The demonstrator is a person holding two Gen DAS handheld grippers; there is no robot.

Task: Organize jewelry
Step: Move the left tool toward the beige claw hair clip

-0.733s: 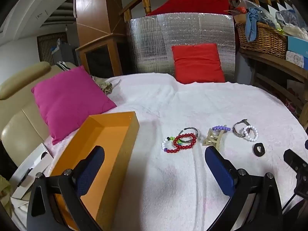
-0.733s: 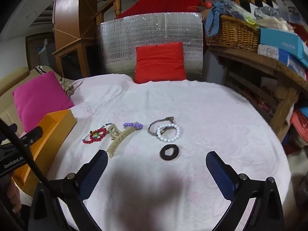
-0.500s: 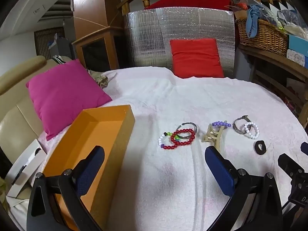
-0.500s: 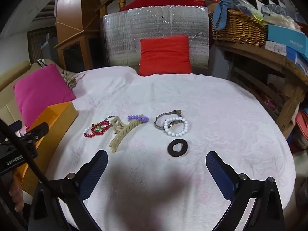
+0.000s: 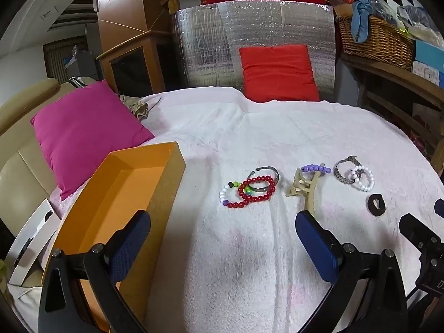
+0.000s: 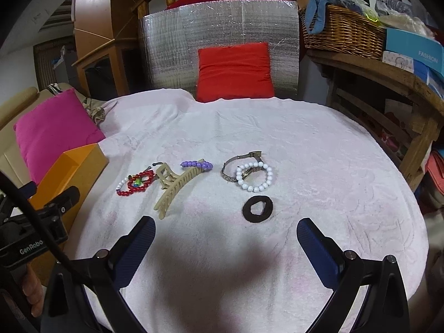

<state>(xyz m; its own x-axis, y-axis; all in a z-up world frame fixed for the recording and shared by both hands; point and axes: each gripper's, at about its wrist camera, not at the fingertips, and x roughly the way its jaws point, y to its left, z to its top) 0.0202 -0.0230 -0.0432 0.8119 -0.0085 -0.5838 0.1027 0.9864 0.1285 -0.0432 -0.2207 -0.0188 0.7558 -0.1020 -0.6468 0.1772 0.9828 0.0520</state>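
Note:
On the white towel (image 5: 249, 249) lie red bead bracelets (image 5: 256, 191) with a metal bangle (image 5: 266, 170), a beige hair claw (image 5: 306, 191), purple beads (image 5: 316, 168), a watch (image 5: 341, 172), a white bead bracelet (image 5: 362, 179) and a black hair tie (image 5: 376, 205). An open orange box (image 5: 122, 194) stands at the left. My left gripper (image 5: 222, 238) is open and empty, short of the red bracelets. My right gripper (image 6: 224, 242) is open and empty, just short of the black hair tie (image 6: 257, 209); the white bracelet (image 6: 254, 177) and hair claw (image 6: 177, 186) lie beyond.
A pink cushion (image 5: 83, 130) leans at the left, a red cushion (image 5: 277, 72) at the back against a silver foil panel (image 5: 222, 44). A wicker basket (image 6: 341, 30) and boxes sit on a wooden shelf (image 6: 388, 83) at the right. A hand (image 6: 32, 294) holds the left gripper's handle.
Both grippers have moved forward over the towel and tilted down a little; the jewelry now lies lower and closer in both views. Nothing was picked up.

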